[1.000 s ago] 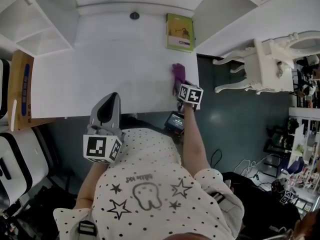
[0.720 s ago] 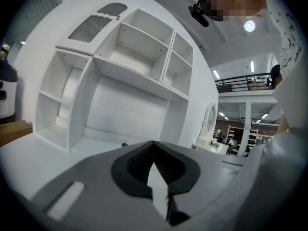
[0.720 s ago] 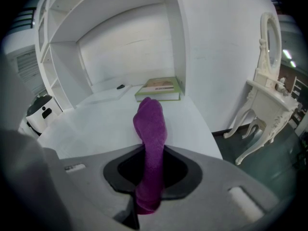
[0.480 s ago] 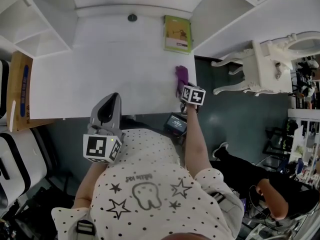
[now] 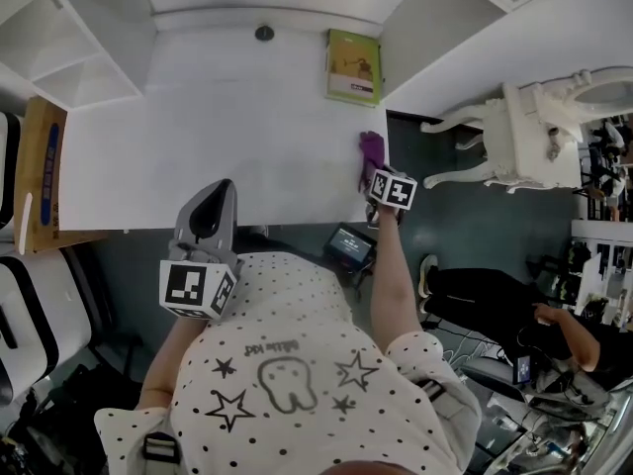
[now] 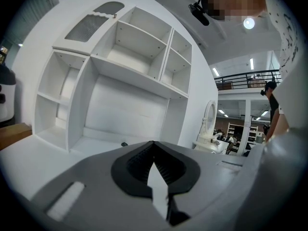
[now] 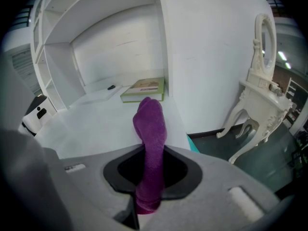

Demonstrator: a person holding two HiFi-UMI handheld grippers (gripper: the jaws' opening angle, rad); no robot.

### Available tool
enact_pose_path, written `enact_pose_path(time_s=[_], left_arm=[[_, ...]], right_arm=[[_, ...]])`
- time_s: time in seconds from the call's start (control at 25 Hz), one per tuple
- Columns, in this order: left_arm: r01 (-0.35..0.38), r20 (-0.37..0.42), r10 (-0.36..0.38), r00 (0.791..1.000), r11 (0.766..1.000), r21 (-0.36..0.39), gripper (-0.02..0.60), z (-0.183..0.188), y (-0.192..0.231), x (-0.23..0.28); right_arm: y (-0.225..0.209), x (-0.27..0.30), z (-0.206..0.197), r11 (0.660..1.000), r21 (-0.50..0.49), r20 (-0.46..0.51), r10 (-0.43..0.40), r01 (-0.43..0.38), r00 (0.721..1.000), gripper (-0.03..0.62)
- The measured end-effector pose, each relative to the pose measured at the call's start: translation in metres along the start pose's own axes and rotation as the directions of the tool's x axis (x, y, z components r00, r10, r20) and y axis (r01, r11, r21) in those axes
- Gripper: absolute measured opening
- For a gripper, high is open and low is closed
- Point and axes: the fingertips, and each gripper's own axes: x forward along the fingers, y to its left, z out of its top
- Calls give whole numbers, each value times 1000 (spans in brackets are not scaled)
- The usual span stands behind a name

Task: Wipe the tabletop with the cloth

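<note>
At the far left I am seeing a cardboard box [image 5: 42, 171] sitting beside the white counter [image 5: 247, 117]. Next to the right, the left tongs [image 5: 219, 190] are hovering over the counter's front edge. In the left gripper view the left tongs [image 6: 154, 144] are pointing toward the white shelving [image 6: 125, 57], their tips pressed together with nothing between them.

Farther along, a small dark round thing [image 5: 264, 33] is lying at the back of the counter. A green book [image 5: 354, 65] is lying flat near the back right corner, and it is showing again in the right gripper view [image 7: 144, 89], just beyond the cloth.

The cloth [image 5: 371, 150] is sitting at the counter's right edge, near the front corner. It is purple and fuzzy like terry, bunched into a narrow roll with a rounded end. In the right gripper view the cloth [image 7: 150, 129] is rising out from between the tongs and leaning toward the book. I cannot tell whether its end is pressing on the surface.

The right tongs [image 5: 379, 173] are clamping the near end of that roll. In their own view the right tongs [image 7: 150, 179] are closing tight on the cloth's lower part.

To the right, off the counter, an ornate white table [image 5: 534, 127] is standing on the dark floor [image 5: 445, 226].
</note>
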Motion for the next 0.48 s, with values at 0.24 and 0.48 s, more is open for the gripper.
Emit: enact_pose_path(time_s=[0.24, 0.48], left_arm=[[28, -6, -28, 1000, 999, 24, 0, 2, -8, 4], [36, -20, -35, 999, 999, 31, 0, 0, -9, 5]], right_arm=[[-18, -3, -1, 999, -11, -16, -34, 34, 999, 67], [-28, -5, 0, 998, 0, -11, -60, 60, 998, 67]])
